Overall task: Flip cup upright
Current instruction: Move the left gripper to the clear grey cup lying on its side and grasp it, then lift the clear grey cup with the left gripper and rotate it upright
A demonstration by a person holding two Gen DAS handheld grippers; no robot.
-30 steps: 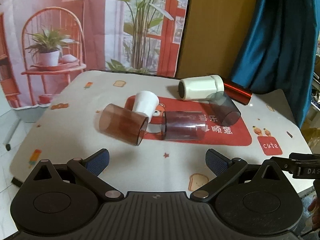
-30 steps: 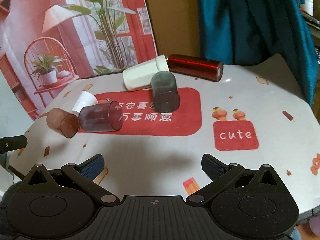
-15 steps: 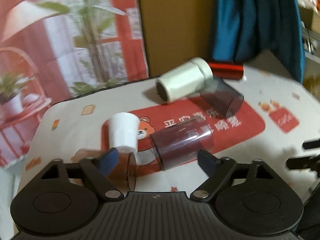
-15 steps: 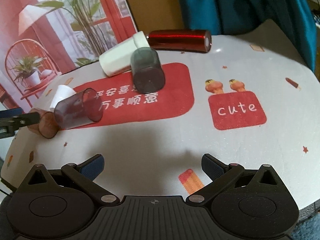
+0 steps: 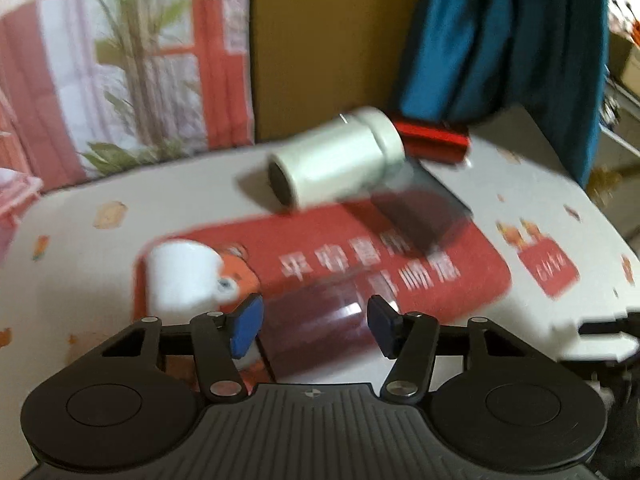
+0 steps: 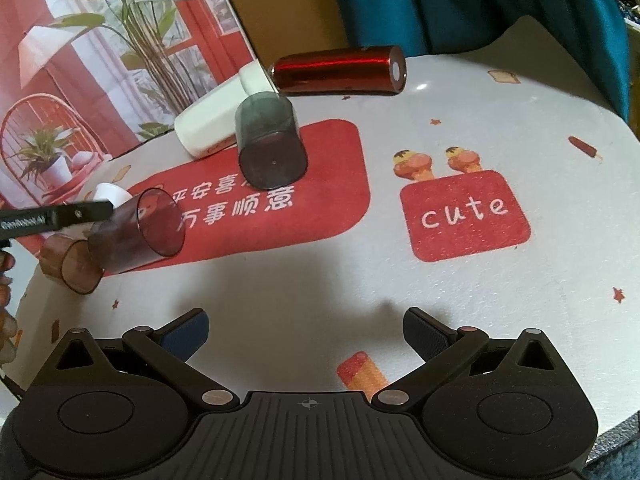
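Note:
Several cups lie on their sides on the table mat. A dark purple clear cup [image 5: 320,316] [image 6: 136,236] lies between the fingers of my left gripper [image 5: 314,324]; the jaws stand partly closed around it, and the blur hides whether the pads touch. A brown clear cup [image 6: 70,266] lies beside it, and a small white cup [image 5: 180,278] stands behind. A grey clear cup [image 6: 270,146], a white bottle [image 5: 336,160] and a red cylinder [image 6: 340,70] lie farther back. My right gripper [image 6: 306,332] is open and empty above bare mat.
The left gripper's black finger [image 6: 56,216] shows at the left edge of the right wrist view. The round table [image 6: 520,300] ends close on the right and front. A printed backdrop and a blue curtain [image 6: 480,0] stand behind.
My left gripper has moved forward and down onto the purple cup, and its jaws have narrowed around it. My right gripper has shifted slightly and stays open.

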